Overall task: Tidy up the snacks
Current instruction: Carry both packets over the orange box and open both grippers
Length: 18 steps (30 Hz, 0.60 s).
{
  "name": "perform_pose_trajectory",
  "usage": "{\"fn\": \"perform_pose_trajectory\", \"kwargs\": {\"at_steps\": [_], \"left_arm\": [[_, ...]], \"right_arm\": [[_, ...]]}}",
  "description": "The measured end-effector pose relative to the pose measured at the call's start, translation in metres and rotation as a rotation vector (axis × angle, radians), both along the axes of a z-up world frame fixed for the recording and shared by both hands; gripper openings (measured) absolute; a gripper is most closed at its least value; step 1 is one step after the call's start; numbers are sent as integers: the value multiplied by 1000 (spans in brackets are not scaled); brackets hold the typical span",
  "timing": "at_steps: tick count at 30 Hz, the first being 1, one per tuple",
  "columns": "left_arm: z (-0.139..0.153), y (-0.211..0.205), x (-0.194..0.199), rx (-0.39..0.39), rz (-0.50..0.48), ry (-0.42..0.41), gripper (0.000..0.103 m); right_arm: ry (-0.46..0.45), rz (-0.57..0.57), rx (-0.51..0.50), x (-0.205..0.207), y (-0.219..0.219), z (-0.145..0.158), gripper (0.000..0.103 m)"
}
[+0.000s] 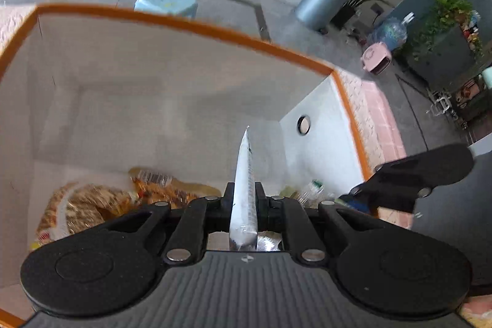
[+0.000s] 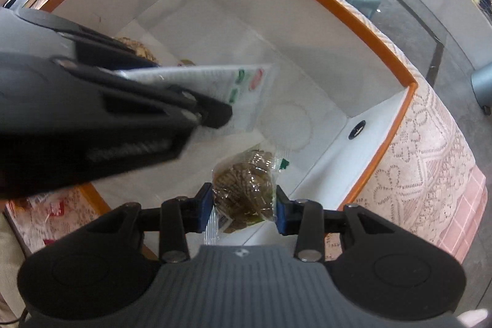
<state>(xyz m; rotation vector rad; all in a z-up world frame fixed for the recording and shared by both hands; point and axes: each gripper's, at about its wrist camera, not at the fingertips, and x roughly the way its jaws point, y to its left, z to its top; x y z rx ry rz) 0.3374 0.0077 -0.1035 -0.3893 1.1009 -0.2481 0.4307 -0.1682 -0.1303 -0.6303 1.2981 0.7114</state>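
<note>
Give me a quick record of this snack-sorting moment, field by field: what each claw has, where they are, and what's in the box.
left claw: shut on a flat white packet, held edge-on
right claw: shut on a clear bag of brown snacks
position: both claws over the open box
box: white inside, orange rim, round hole in one wall
already in box: golden snack bags on the bottom
under box: pink lace cloth

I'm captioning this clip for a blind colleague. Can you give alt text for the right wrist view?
The right hand-held gripper holds a clear packet of brown snacks over an orange-rimmed white box. From the left, the left hand-held gripper holds a flat white packet above the same box.
</note>
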Motion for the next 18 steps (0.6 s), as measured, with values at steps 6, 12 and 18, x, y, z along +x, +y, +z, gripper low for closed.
{"fn": "perform_pose_trajectory", "kwargs": {"at_steps": [6, 12, 18], "left_arm": [[-10, 4, 5, -42, 7, 81, 16], [-2, 9, 3, -28, 0, 86, 23], [12, 14, -11, -2, -8, 60, 23]], "right_arm": [[7, 55, -52, -1, 13, 1, 38], [16, 58, -60, 2, 19, -2, 38], [22, 41, -77, 7, 18, -2, 39]]}}
